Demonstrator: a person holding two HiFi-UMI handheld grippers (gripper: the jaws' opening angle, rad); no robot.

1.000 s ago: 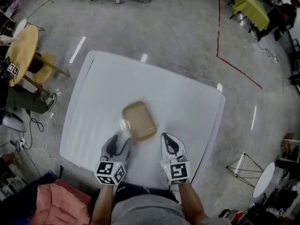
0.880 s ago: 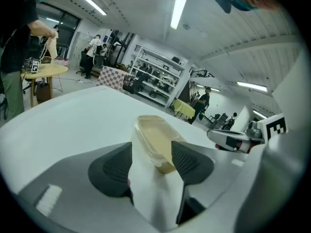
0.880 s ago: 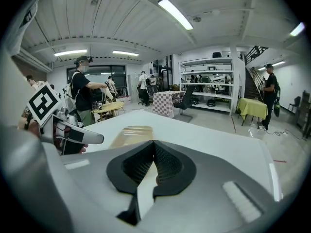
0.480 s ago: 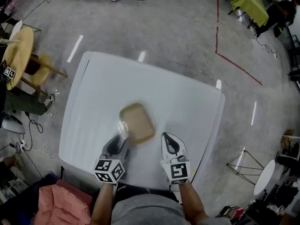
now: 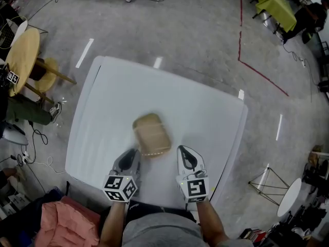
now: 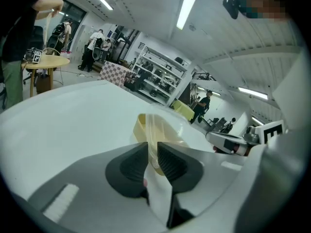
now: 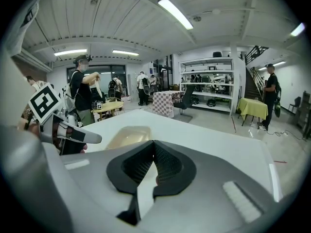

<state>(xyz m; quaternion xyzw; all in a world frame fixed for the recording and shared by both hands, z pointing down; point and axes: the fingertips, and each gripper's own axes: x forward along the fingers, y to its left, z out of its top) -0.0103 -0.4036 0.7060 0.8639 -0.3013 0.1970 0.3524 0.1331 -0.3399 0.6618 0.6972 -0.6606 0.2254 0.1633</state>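
A tan plastic food container [image 5: 151,134] with a clear lid lies on the white table [image 5: 205,112], just ahead of both grippers. My left gripper [image 5: 134,153] is at its near left corner. In the left gripper view the left gripper [image 6: 152,152] has its jaws shut on the container's [image 6: 163,132] clear near edge. My right gripper [image 5: 184,151] rests on the table to the container's right, apart from it. The right gripper [image 7: 153,147] is shut with nothing between its pads; the container [image 7: 125,136] lies ahead and to its left.
A round wooden table [image 5: 23,55] with a person beside it stands off the white table's left side. Pink cloth [image 5: 67,223] lies by the near left corner. Red floor tape [image 5: 257,68] and a yellow-green table [image 5: 275,4] are far right.
The left jaws, open around the container's near end a second ago, have shut on its clear edge. The container shifted slightly on the table. The right gripper has not moved.
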